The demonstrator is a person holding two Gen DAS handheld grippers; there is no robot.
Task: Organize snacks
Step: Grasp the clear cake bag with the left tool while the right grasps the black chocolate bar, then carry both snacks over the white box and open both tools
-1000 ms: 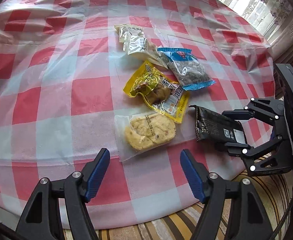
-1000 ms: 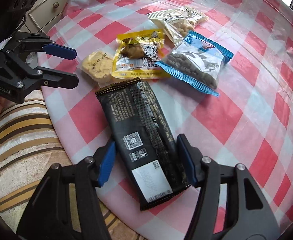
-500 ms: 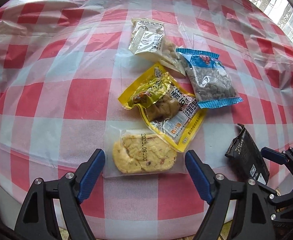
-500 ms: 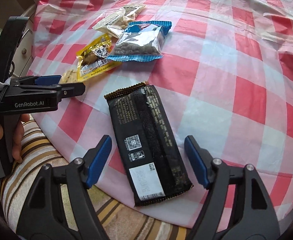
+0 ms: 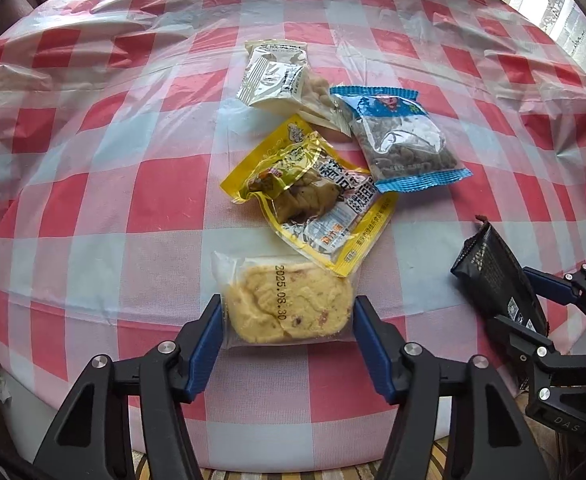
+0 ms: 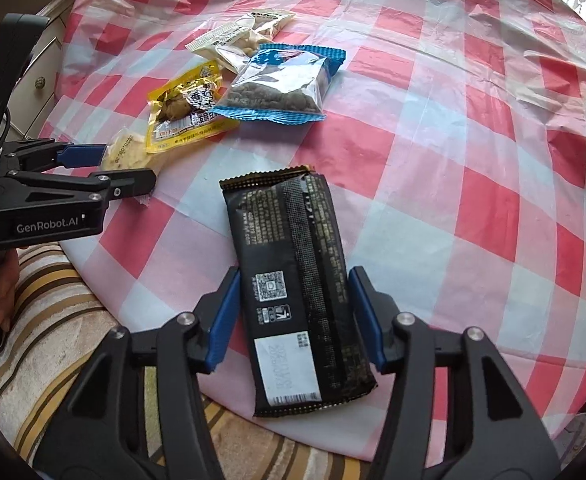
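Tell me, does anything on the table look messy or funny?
Yes, a bit. The snacks lie in a crooked pile: the yellow packet overlaps the clear-wrapped cake, and the blue bag covers part of the white packet. The black bar sticks out past the table edge. Nothing looks spilled.

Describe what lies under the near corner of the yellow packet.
The yellow packet overlaps the far edge of the clear-wrapped cake, which sits between the left gripper's fingers. How much of the cake's wrapper the packet covers cannot be seen.
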